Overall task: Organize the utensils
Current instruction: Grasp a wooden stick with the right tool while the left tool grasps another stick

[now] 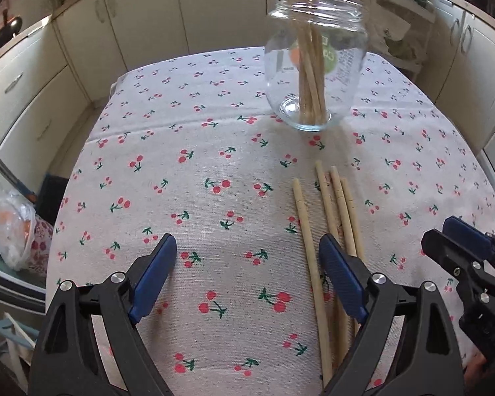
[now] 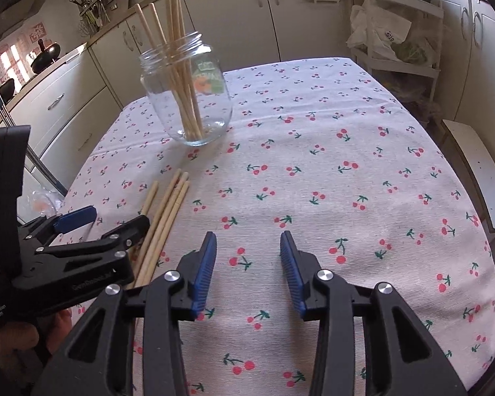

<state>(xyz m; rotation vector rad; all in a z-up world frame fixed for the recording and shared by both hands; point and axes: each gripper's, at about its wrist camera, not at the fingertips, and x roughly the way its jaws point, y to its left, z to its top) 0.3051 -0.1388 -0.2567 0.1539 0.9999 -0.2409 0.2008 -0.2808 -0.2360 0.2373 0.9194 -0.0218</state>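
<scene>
A table is covered by a coarse woven tablecloth (image 1: pixel 214 151) printed with small red cherries on green stems. On it a clear glass jar (image 1: pixel 315 66) with a threaded mouth and a rounded belly is stood upright, a partly seen label being borne on its far side. Several pale wooden chopsticks (image 2: pixel 178 66) are leaned inside the jar, their ends rising well above the rim. Four more loose chopsticks (image 1: pixel 330 217), slim, round and matt, are laid nearly parallel on the cloth, apart from the jar and nearer the cameras. The left gripper (image 1: pixel 247 247), black plastic with ribbed blue pads, is held with its jaws spread wide; nothing is gripped, and its right finger is seen over the loose chopsticks, though contact cannot be judged. The right gripper (image 2: pixel 247 247), of the same make, is held over bare cloth beside them with its jaws moderately parted and nothing between them. Cream cabinets (image 2: pixel 66 99) with metal handles are seen behind the table.
</scene>
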